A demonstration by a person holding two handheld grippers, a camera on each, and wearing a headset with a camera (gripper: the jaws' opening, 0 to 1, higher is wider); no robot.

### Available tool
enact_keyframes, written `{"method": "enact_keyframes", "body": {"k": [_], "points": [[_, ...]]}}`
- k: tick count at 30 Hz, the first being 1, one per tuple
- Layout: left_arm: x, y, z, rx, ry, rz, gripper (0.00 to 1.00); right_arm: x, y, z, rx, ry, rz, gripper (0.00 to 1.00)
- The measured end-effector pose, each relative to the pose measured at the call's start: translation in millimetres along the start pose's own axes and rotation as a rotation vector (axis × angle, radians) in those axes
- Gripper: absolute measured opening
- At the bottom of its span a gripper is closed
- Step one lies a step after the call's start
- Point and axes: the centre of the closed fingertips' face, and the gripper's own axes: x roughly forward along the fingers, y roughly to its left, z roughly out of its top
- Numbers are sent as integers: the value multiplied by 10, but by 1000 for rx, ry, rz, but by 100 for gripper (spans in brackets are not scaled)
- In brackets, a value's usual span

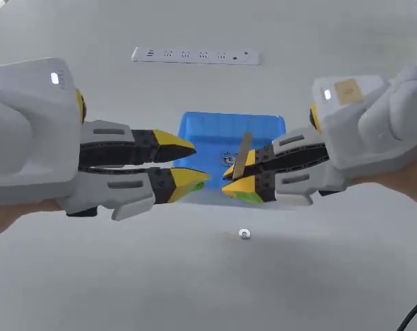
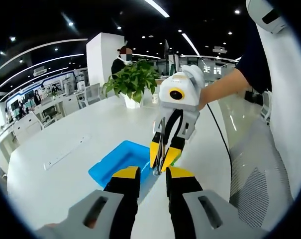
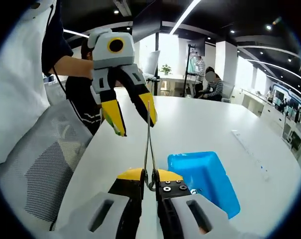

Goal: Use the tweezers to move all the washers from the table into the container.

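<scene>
White table (image 1: 194, 289): power strip (image 1: 194, 56) behind blue container (image 1: 215, 131), washer (image 1: 245, 234) in front; left claw (image 1: 200, 163) parted, right claw (image 1: 229, 181) pinching tweezers (image 1: 244, 155).

An open-plan office: in the left gripper view, a white table (image 2: 90, 124) with a potted plant (image 2: 133, 82) at twelve o'clock, desk rows (image 2: 36, 117) at nine, ceiling strip lights (image 2: 157, 7).

The washer (image 1: 245, 234) gleamed like polished metal on the smooth, matt white table (image 1: 194, 289), and the blue container (image 1: 200, 127) looked like glossy moulded plastic. The tweezers (image 3: 149, 144) were thin bare metal with a dull sheen. The left gripper (image 1: 198, 164) and right gripper (image 1: 229, 181) had matt white plastic shells.
</scene>
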Motion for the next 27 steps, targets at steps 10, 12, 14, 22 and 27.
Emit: {"method": "enact_keyframes", "body": {"k": [10,12,14,22,27], "points": [[-64,46,-235,-63,45,37,45,-45,-301,99,-42,17,-46,9],[-81,109,-307,-58,69,89,48,-42,-357,91,-45,23,-54,9],[-97,130,-346,-82,61,107,51,-46,-449,89,-38,17,-78,9],[-146,208,-362,-217,-3,150,62,45,-733,-64,-26,45,-109,9],[-122,236,-414,-245,6,157,66,148,-819,-242,-15,72,-103,9]]}}
